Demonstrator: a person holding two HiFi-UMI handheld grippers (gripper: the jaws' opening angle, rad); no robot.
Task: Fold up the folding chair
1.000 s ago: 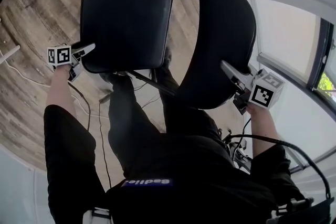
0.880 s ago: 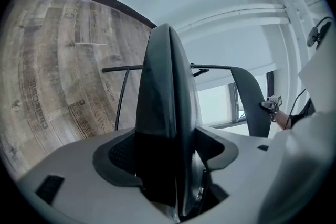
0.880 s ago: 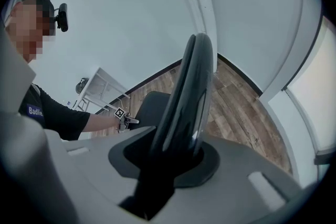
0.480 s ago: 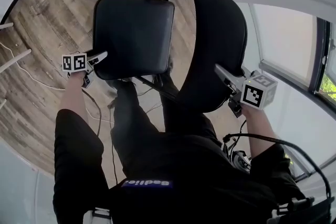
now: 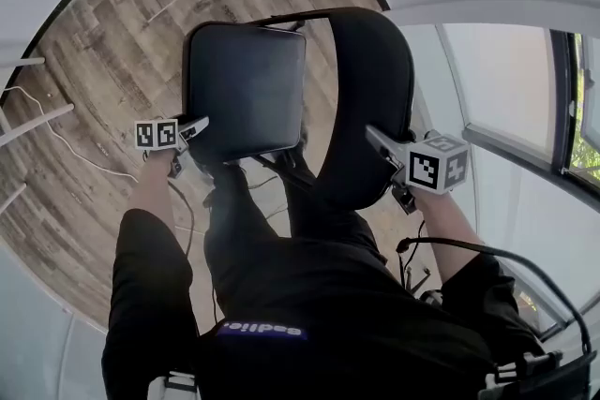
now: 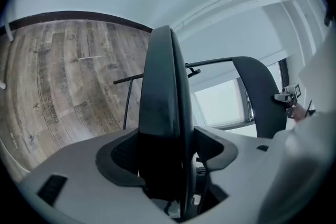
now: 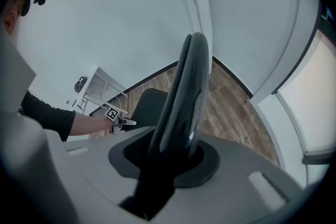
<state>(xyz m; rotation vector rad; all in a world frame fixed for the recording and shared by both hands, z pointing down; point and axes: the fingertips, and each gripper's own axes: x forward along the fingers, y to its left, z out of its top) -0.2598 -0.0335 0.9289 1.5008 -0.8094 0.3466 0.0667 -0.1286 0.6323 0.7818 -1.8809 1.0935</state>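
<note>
The black folding chair is lifted off the floor in front of me. Its padded seat [image 5: 246,89] is tipped up beside the curved backrest [image 5: 366,108]. My left gripper [image 5: 202,125] is shut on the seat's near left edge. In the left gripper view the seat [image 6: 165,113] runs edge-on between the pads [image 6: 123,157]. My right gripper [image 5: 373,138] is shut on the backrest's lower edge. In the right gripper view the backrest [image 7: 184,92] stands edge-on between the jaws, with the seat [image 7: 147,105] and the left gripper [image 7: 126,122] beyond. The chair's legs are mostly hidden.
Wood plank floor [image 5: 94,61] lies below, with white cables [image 5: 66,140] and white furniture legs [image 5: 28,122] at the left. A window [image 5: 506,80] and white wall stand at the right. My legs [image 5: 253,220] are under the chair. A white table [image 7: 100,86] is far off.
Both grippers have risen with the chair, the left one more. The seat's gripped edge has come up and the seat and backrest now sit closer together.
</note>
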